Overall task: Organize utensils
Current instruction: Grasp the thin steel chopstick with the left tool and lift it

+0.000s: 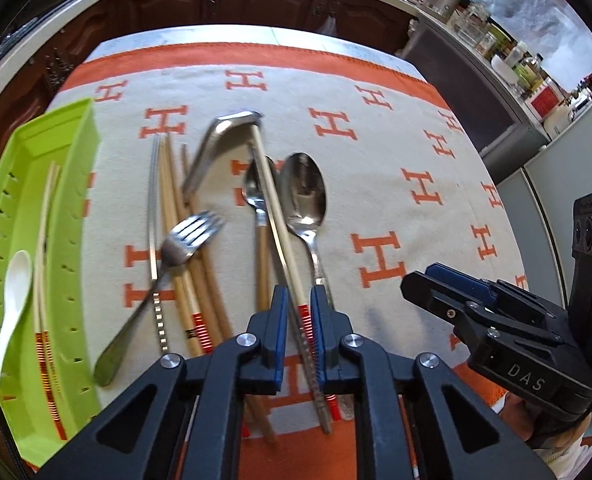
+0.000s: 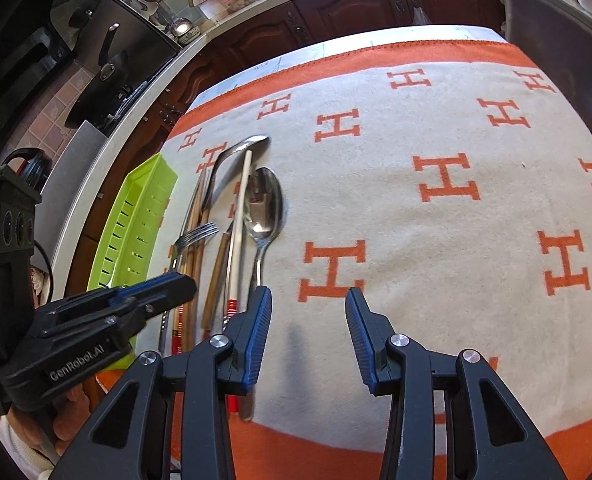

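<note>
At nine o'clock on the worktop (image 1: 396, 152) a green slotted tray (image 1: 75, 200) already holds a white ceramic spoon (image 1: 13, 288) and a chopstick pair (image 1: 43, 264). At the centre lies the loose pile: fork (image 1: 175, 256), wooden chopsticks (image 1: 183, 280), and a large steel spoon (image 1: 304, 196) at one o'clock. The left claw (image 1: 298, 320) is clenched on one pale chopstick (image 1: 271, 208) near its red-banded end; light, stiff and smooth, it will likely pivot or slip if gripped so far from its middle. The right claw (image 2: 308, 328), at three o'clock, stands released, nothing between its pads, just beside the spoon's handle.
</note>
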`<action>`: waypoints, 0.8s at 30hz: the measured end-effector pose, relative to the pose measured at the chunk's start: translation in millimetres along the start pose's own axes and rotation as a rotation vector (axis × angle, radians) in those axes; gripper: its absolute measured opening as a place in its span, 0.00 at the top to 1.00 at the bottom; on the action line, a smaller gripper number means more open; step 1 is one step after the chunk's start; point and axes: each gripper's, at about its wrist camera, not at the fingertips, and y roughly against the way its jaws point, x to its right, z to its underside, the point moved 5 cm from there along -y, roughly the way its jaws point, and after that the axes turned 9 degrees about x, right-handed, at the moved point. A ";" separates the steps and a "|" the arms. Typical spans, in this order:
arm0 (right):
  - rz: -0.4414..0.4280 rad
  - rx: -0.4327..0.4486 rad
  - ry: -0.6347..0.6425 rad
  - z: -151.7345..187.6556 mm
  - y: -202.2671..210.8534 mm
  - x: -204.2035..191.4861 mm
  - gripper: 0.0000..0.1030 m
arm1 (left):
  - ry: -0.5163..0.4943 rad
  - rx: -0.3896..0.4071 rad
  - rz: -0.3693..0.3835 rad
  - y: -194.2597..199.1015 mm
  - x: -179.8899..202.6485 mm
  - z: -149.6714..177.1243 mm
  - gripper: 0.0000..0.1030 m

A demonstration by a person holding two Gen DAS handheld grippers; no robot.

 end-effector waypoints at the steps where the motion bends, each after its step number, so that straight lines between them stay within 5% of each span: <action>1: -0.005 -0.002 -0.004 0.0 -1.7 2.6 0.61 | -0.001 -0.014 -0.004 -4.9 2.3 0.7 0.92; 17: -0.059 -0.010 -0.027 1.8 -13.1 21.2 0.61 | 0.100 -0.093 -0.033 -23.9 -15.5 10.9 0.94; 24: -0.062 -0.007 -0.012 3.1 -13.4 19.5 0.61 | 0.044 -0.105 -0.107 -34.7 -8.5 8.1 0.94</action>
